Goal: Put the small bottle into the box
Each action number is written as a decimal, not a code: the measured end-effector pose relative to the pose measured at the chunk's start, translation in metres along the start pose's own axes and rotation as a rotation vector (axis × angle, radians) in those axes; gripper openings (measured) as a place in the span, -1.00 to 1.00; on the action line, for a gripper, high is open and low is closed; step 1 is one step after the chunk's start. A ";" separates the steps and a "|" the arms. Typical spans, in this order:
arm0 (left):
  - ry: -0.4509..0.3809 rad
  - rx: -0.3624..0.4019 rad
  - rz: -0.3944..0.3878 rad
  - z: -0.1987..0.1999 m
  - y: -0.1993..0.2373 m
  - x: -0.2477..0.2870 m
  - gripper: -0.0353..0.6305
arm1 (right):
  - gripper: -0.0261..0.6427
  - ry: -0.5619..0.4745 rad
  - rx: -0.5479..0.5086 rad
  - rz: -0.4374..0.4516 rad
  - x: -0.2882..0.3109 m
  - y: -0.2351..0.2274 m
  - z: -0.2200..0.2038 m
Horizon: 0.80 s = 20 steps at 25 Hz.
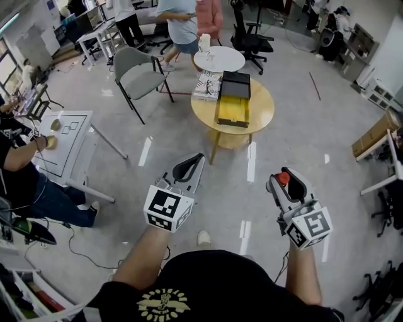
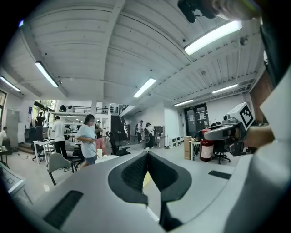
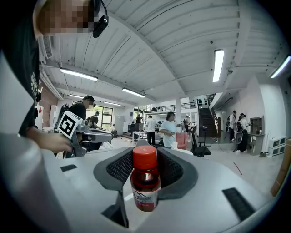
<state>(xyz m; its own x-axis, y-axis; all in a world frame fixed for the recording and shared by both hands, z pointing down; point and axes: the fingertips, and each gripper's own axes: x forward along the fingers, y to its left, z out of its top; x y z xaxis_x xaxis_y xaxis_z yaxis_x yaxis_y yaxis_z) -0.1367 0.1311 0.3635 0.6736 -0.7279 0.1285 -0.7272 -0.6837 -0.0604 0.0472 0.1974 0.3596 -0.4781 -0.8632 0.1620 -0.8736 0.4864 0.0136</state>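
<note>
At the left, the left claw (image 1: 189, 168) is held over the floor with its jaws pressed together and nothing between them. Ahead, in the middle, the open box (image 1: 232, 112) with a yellow inside sits on the round wooden table (image 1: 264, 108). At the right, the right claw (image 1: 286, 182) pinches the small bottle (image 3: 145, 178), red cap up, well apart from the box.

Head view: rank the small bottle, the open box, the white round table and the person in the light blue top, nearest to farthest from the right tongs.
1. small bottle: gripped in the right tongs.
2. box: open on the wooden table, ahead-left.
3. white round table: just beyond that table.
4. person in the light blue top: behind it, farthest.
</note>
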 end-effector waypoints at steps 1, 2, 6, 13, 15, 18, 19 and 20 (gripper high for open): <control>-0.013 0.002 0.003 0.002 0.005 0.002 -0.84 | -0.43 0.000 -0.001 -0.005 0.004 0.000 0.002; -0.024 0.005 0.004 0.004 0.011 0.003 -0.84 | -0.43 -0.001 -0.002 -0.010 0.009 -0.001 0.003; -0.033 0.052 0.002 0.009 0.035 0.008 -0.84 | -0.43 0.003 -0.010 -0.027 0.027 0.002 0.010; -0.026 0.024 0.011 -0.004 0.071 0.010 -0.84 | -0.42 0.013 -0.020 -0.030 0.055 0.014 0.017; -0.034 0.025 0.013 -0.006 0.076 0.011 -0.84 | -0.43 0.015 -0.018 -0.037 0.059 0.012 0.018; -0.037 0.015 0.020 -0.007 0.081 0.017 -0.84 | -0.43 0.013 -0.006 -0.043 0.062 0.007 0.020; -0.036 0.015 0.019 -0.007 0.081 0.020 -0.84 | -0.42 0.012 -0.001 -0.043 0.063 0.005 0.019; -0.034 0.018 0.015 -0.007 0.082 0.023 -0.84 | -0.43 0.011 0.003 -0.043 0.065 0.002 0.018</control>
<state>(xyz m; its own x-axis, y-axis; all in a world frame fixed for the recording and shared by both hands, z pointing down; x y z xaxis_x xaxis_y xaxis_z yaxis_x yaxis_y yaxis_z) -0.1821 0.0590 0.3683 0.6668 -0.7393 0.0938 -0.7351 -0.6732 -0.0803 0.0125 0.1403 0.3525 -0.4395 -0.8815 0.1723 -0.8934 0.4489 0.0177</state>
